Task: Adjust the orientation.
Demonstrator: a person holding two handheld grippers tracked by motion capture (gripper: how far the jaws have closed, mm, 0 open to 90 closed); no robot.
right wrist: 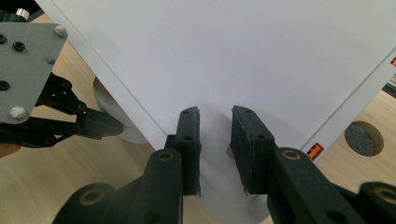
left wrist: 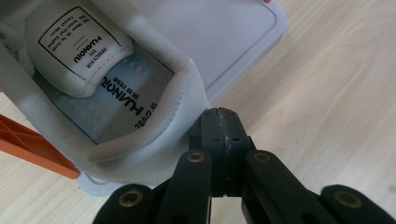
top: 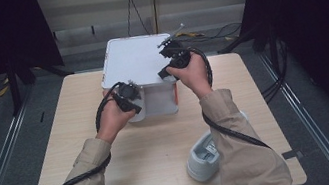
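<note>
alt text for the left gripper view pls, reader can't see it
The left gripper points its closed black jaws, with nothing between them, at the padded heel collar of a white shoe. The shoe's insole and tongue label carry printed text, and it lies against a white box lid. An orange part shows at the left, on the light wooden table.

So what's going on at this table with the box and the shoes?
A person at a wooden table works with a hand-held gripper in each hand. The right hand-held gripper reaches over the white lid of a shoebox; its jaws stand apart with the lid's surface between them. The left hand-held gripper, jaws shut, sits at the heel of a white shoe by the box. A second shoe lies nearer the person.
</note>
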